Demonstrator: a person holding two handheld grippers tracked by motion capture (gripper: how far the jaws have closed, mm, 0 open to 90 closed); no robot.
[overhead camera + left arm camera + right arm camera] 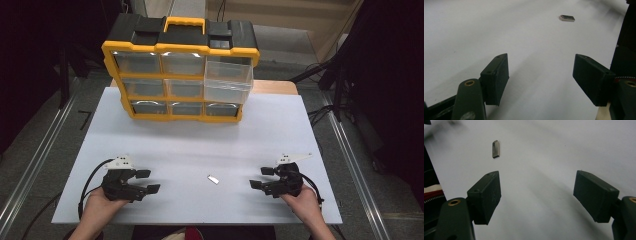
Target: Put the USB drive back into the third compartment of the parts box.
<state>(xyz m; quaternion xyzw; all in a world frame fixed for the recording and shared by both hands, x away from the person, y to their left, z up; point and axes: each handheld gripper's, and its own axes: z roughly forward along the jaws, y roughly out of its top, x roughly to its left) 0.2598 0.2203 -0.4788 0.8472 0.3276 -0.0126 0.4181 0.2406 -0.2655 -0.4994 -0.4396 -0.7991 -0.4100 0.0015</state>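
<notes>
White surface (165,145), both grippers at rest, one small metal piece between them.

Yellow-and-black drawer organiser (181,70) stands at upper centre, its upper-right drawer (227,80) pulled forward, probably to receive a part. Small metal piece (213,179) lies at lower centre, well apart from left gripper (145,181) and right gripper (261,177); both sets of jaws stand apart, holding nothing, apparently staged either side of it. Drawer contents are too dim to identify; forearms are cut off below.
</notes>
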